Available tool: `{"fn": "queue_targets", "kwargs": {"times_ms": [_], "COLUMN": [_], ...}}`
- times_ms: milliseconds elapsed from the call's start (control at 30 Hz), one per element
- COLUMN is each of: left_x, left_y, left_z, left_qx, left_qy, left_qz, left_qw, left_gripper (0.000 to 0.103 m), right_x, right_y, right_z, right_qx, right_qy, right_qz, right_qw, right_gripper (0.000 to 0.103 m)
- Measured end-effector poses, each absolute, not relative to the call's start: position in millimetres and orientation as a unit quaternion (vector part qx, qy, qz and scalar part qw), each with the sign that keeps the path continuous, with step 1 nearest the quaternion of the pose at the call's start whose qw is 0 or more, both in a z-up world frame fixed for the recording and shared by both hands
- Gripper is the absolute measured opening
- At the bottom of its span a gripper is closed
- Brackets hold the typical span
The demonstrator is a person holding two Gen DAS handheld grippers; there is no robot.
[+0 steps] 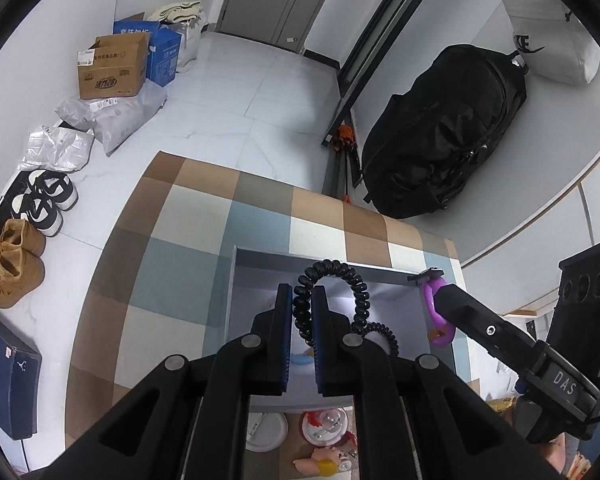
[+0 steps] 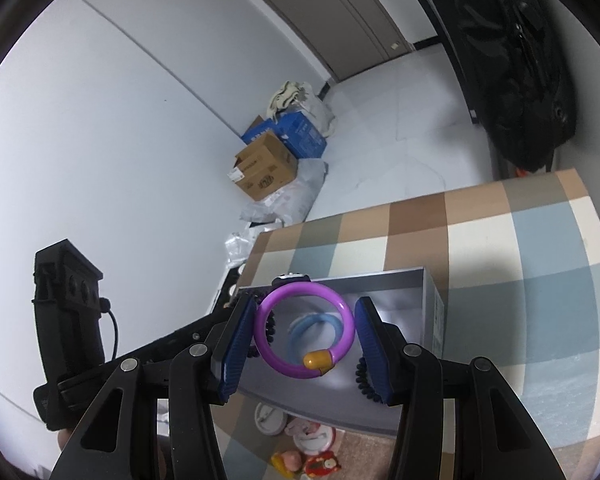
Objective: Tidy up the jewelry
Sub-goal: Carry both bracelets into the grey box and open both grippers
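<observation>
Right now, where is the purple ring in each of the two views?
Left wrist view: the purple ring is at the right, edge-on, held in the right gripper beside the grey box.
Right wrist view: low centre, face-on between blue pads.
Shared landmark: the grey box on the checked cloth.

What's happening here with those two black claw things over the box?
A person is sorting jewelry with a handheld gripper in each hand. The left gripper is shut on a black coiled band, and the right gripper holds a purple ring with an orange bead. Both hang over an open grey box on a checked tabletop. A blue ring already lies in the box, and a few trinkets sit in front of it.
</observation>
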State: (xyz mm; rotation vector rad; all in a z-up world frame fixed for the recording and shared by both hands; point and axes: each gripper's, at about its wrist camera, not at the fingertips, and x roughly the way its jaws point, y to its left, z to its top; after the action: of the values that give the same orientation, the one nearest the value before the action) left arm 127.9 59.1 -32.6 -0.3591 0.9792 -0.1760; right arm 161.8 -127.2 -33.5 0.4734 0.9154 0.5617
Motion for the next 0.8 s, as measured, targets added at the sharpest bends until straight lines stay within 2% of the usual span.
{"fn": "queue_targets", "kwargs": {"times_ms": [233, 433, 500, 567, 633, 700, 800], "left_x": [131.7, 140.9, 141.1, 139.2, 136.3, 132.7, 128.9], "left_y": [56.7, 63.1, 63.4, 64.8, 66.5, 69.1, 72.8], "left_z": [-40.2, -47.8, -47.1, -45.1, -43.3, -39.9, -35.7], "left_qx": [-0.172, -0.226, -0.231, -0.239, -0.241, -0.241, -0.230], "left_qy": [0.476, 0.499, 0.502, 0.499, 0.494, 0.486, 0.480], "left_qz": [-0.087, -0.106, -0.106, -0.111, -0.111, -0.107, -0.095], "left_qw": [0.858, 0.830, 0.826, 0.825, 0.828, 0.833, 0.841], "left_gripper": [0.005, 0.008, 0.013, 0.034, 0.046, 0.046, 0.047], "right_x": [164.2, 162.9, 162.5, 159.6, 156.8, 154.2, 150.7], "right_y": [-125.2, -127.1, -128.2, -131.3, -133.1, -134.8, -140.8], "right_z": [-37.4, -35.9, -32.9, -27.8, -22.9, -19.7, -17.3], "right_qx": [0.220, 0.225, 0.227, 0.233, 0.233, 0.229, 0.229], "right_qy": [0.440, 0.437, 0.431, 0.420, 0.411, 0.406, 0.402], "right_qz": [0.257, 0.250, 0.249, 0.253, 0.257, 0.254, 0.249], "right_qw": [0.832, 0.834, 0.837, 0.840, 0.843, 0.848, 0.851], "right_gripper": [0.050, 0.052, 0.063, 0.074, 0.076, 0.086, 0.091]}}
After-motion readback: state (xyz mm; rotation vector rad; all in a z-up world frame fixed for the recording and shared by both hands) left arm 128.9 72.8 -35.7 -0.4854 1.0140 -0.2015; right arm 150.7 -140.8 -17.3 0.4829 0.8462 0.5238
